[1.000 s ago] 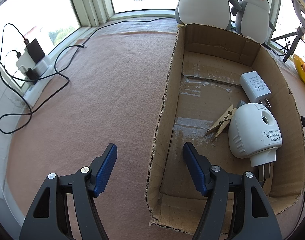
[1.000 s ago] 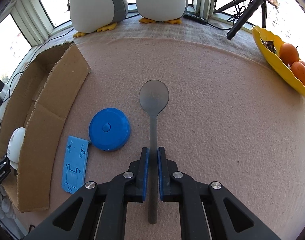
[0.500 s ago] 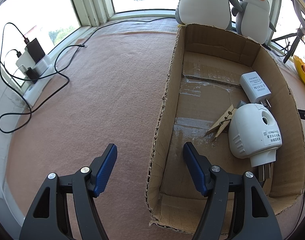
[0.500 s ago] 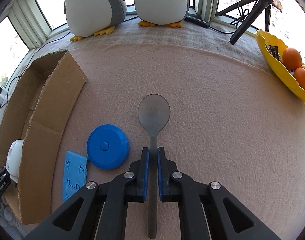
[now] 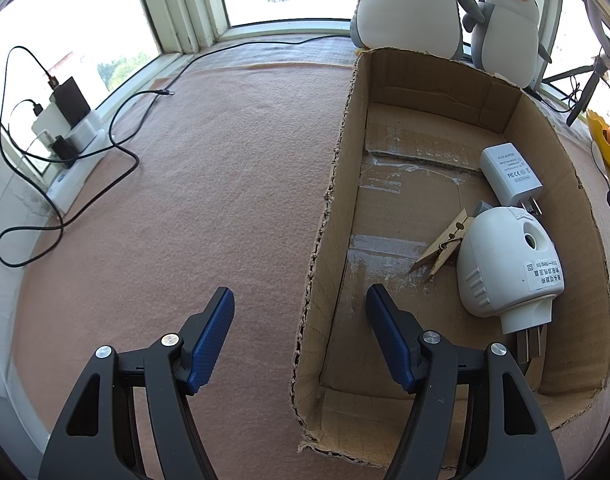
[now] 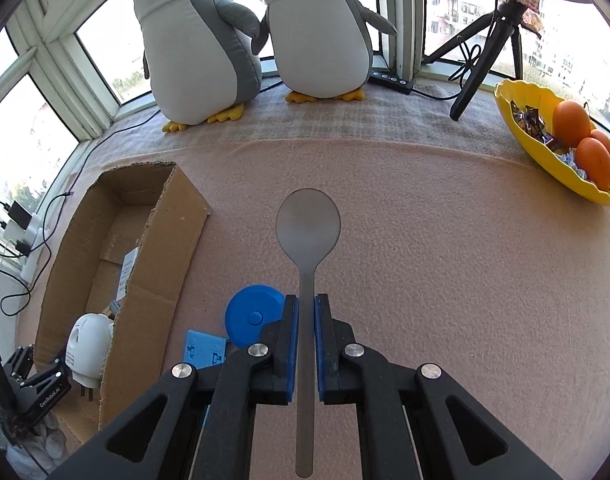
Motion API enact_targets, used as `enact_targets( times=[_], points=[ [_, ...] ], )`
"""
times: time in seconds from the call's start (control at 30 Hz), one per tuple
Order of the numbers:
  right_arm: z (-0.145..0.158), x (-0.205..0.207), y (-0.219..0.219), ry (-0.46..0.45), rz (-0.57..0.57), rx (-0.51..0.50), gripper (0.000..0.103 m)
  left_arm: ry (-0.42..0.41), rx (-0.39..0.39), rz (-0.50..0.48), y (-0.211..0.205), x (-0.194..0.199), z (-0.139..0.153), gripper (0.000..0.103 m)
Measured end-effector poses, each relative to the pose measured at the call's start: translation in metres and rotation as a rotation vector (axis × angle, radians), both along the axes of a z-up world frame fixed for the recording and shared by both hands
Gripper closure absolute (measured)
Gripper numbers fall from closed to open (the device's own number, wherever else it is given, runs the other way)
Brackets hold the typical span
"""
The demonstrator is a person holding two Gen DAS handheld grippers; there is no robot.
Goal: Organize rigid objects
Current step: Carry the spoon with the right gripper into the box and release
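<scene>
Spoon (image 6: 307, 240), pinched at its handle by the right hand-held gripper (image 6: 303, 316), has risen clear of the surface (image 6: 445, 260), ready for transfer to the cardboard box (image 6: 153, 264) at 9 o'clock, while the left hand-held gripper (image 5: 301, 308) stays spread.

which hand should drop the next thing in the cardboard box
Right. The right gripper is already shut on the spoon, which likely goes into the cardboard box next. The left gripper is open and empty, straddling the box's near wall.
</scene>
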State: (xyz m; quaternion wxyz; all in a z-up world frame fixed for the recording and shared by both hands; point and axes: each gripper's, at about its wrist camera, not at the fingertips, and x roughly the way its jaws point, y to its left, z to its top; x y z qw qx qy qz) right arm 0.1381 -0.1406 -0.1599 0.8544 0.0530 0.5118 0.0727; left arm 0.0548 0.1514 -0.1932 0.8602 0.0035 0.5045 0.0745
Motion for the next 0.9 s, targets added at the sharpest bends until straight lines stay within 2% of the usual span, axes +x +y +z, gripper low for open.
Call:
enact_targets(
  times=[0.23,0.4,0.63,0.9],
  points=[
    [0.035,-0.004,0.033,-0.070,0.054,0.066,0.096,0.000,0.000,0.000,0.000,0.000,0.000,0.034],
    [0.048,-0.007,0.061,-0.073,0.095,0.146,0.096,0.000,0.000,0.000,0.000,0.000,0.000,0.034],
    [0.049,-0.007,0.103,-0.071,0.149,0.180,0.096,-0.001,-0.002,0.000,0.000,0.000,0.000,0.034],
    [0.031,-0.003,0.130,-0.022,0.173,0.199,0.096,-0.003,-0.008,0.002,-0.001,0.001,0.000,0.034]
  ],
)
